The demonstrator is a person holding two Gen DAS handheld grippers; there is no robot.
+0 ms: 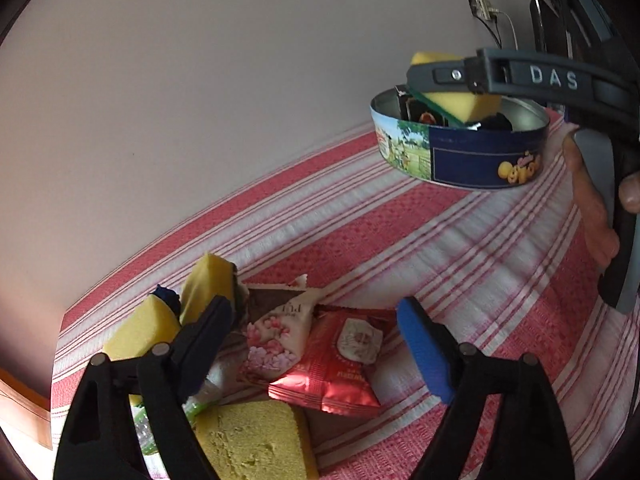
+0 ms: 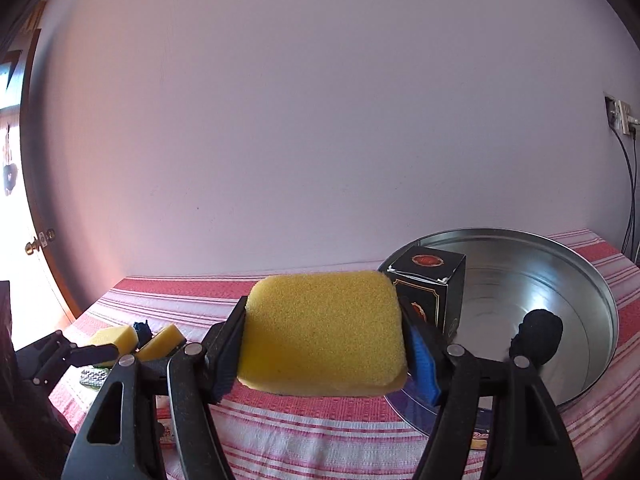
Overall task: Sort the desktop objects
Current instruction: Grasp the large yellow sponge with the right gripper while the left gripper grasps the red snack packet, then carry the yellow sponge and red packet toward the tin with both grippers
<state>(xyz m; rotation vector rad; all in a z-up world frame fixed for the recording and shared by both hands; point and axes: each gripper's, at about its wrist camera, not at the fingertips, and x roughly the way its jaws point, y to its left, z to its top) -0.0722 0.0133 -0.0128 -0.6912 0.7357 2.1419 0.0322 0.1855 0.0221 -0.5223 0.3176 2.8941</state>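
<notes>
My right gripper [image 2: 325, 342] is shut on a yellow sponge [image 2: 320, 320] and holds it in the air beside the round metal tin [image 2: 596, 300]. In the left wrist view that sponge [image 1: 476, 106] hangs over the tin [image 1: 460, 156]. The tin holds a black box [image 2: 428, 288] and a dark blue lump [image 2: 540, 336]. My left gripper [image 1: 316, 340] is open above a pile on the striped cloth. A red packet [image 1: 340, 364] and a pink floral packet [image 1: 276, 340] lie between its fingers, and the pads do not press on them.
More yellow sponges [image 1: 212, 284] [image 1: 252, 440] and a green wrapper [image 1: 200, 402] lie in the pile at the table's left end. A person's hand [image 1: 592, 208] grips the right gripper's handle. A pale wall runs close behind the table, with a socket and cables [image 2: 620, 120] at right.
</notes>
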